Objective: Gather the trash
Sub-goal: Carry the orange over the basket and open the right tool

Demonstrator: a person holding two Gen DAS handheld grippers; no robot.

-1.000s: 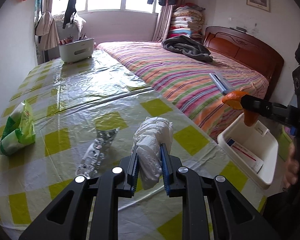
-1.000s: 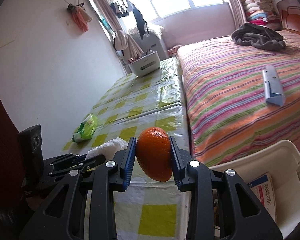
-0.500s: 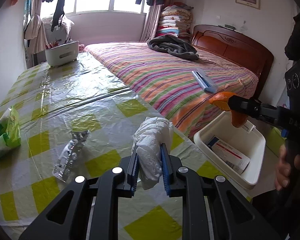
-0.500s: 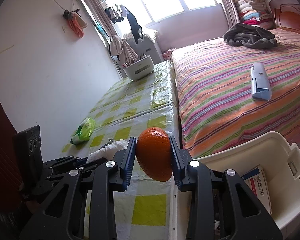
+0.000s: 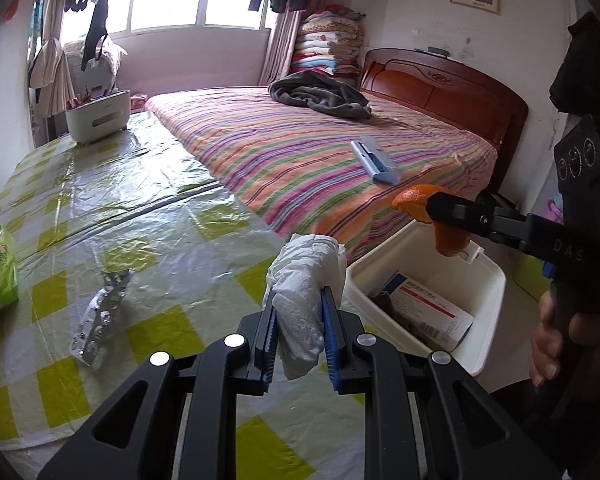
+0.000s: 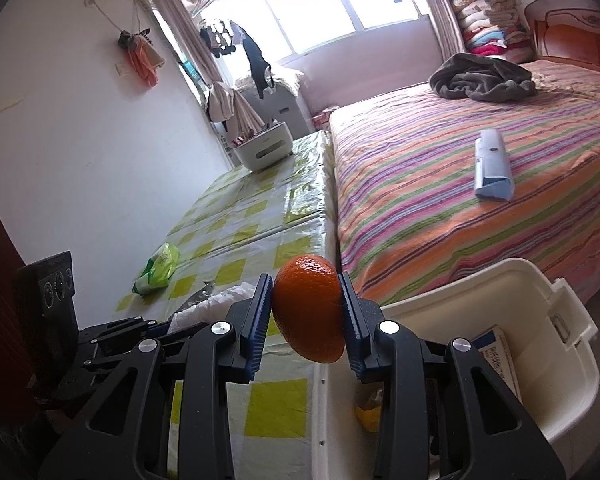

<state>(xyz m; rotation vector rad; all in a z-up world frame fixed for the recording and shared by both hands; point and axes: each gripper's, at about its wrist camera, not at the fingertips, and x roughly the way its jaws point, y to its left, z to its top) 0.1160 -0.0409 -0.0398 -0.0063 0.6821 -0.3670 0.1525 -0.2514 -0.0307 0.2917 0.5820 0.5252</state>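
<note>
Both tools loaded, heading for the white bin at the bench edge beside the bed.

Right tool: clamped on an orange peel, jaws pressing both sides, hanging at the bin's near rim. Left tool: clamped narrow on a wad of white tissue, over the bench corner, just short of the bin.

Doing this step well, my read: get each load fully inside the rim before letting go. Tissue is light and may cling to the pads, so open wide and low. Drop peel first, it's nearer, and keep the tools from crossing.

Count: one bin, with one medicine box and a yellow scrap in it. On the bench: one green wipes pack, one foil blister strip, one white caddy at the far end. One blue-white box on the bed.
</note>
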